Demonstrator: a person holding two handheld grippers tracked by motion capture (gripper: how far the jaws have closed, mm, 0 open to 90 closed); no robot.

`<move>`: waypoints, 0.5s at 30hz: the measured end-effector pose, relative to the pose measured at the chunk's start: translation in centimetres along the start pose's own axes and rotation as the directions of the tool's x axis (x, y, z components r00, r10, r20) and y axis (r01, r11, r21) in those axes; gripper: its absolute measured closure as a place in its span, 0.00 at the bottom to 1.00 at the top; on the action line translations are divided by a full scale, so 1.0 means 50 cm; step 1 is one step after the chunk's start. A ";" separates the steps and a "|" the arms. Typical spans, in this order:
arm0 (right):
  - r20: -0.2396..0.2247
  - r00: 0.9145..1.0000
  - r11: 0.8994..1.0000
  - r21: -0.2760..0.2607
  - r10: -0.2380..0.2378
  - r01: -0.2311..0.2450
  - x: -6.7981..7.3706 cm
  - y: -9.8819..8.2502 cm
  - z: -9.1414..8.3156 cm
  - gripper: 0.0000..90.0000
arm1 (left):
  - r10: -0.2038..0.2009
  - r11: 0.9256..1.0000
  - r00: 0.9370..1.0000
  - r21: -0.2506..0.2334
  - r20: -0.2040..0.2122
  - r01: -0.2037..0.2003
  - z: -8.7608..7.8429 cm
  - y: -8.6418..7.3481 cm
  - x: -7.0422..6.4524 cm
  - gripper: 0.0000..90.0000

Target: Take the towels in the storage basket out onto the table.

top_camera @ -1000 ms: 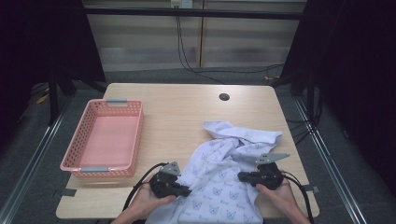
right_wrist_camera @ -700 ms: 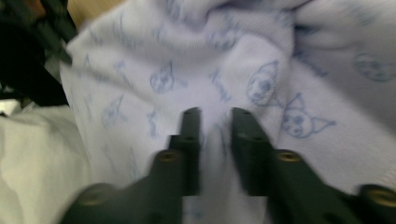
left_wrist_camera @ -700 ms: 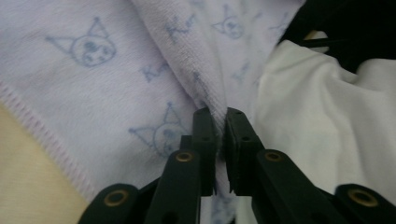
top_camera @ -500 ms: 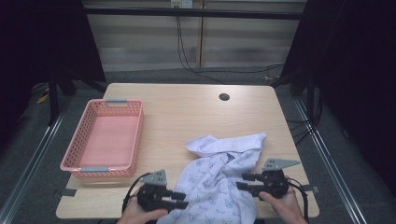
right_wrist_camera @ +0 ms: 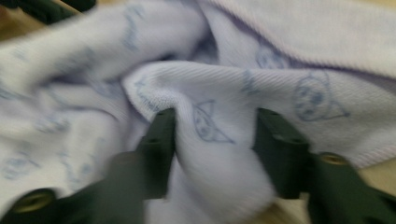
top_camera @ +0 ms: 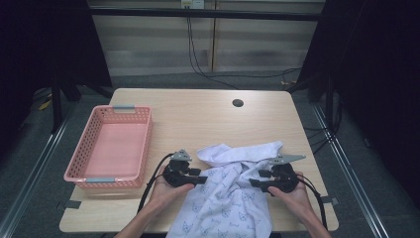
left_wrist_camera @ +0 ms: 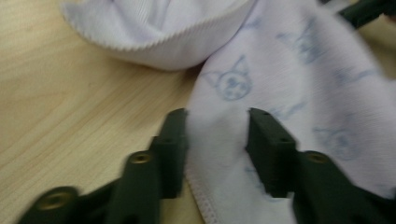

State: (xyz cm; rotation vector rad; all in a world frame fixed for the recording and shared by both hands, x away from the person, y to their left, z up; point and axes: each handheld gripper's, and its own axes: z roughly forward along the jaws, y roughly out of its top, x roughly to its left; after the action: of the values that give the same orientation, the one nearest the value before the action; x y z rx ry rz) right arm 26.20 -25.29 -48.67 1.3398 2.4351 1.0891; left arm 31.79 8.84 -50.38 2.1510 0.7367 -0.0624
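At near table edge, left gripper point(top_camera: 195, 178) lay over garment's point(top_camera: 228, 203) left hem, jaws part open, just closing, cloth edge between them, pads not yet pinching. Right gripper point(top_camera: 257, 183) sat at bunched fold on garment's right side, jaws likewise apart, just closing, fold between, no firm clamp seen. Garment lay crumpled at front centre of table point(top_camera: 198, 119), hanging over near edge. Judged progress: early; cloth unfolded, not in pink basket point(top_camera: 111, 148), which stood well apart at left.
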 end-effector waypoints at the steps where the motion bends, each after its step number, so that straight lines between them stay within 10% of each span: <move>1: 0.014 1.000 1.000 -0.002 0.018 -0.018 -0.006 0.000 -0.001 0.76 | 0.004 1.000 1.000 0.012 -0.003 -0.004 0.000 0.000 0.003 0.85; 3: -0.013 0.998 0.996 -0.063 0.066 -0.067 -0.021 0.003 -0.036 0.95 | 0.011 0.999 1.000 0.032 -0.021 -0.011 -0.008 -0.002 0.006 1.00; 8: 0.021 0.997 0.993 -0.094 0.080 -0.078 -0.040 -0.009 -0.076 0.97 | 0.040 0.997 0.997 0.063 -0.065 -0.036 -0.045 -0.021 -0.006 1.00; 12: 0.047 0.993 0.990 -0.104 0.106 -0.100 -0.057 -0.034 -0.114 0.97 | 0.032 0.999 0.999 0.037 -0.024 -0.031 -0.063 -0.039 -0.005 1.00; 15: 0.071 0.989 0.985 -0.119 0.133 -0.124 -0.073 -0.060 -0.144 0.97 | -0.012 0.999 1.000 -0.033 0.007 0.013 -0.047 -0.016 0.000 0.77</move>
State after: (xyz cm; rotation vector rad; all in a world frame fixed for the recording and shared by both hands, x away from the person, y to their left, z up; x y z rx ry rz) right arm 23.10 -32.91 -46.17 1.4903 2.2214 1.1625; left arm 30.86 10.96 -49.43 2.1139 0.7421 -0.0639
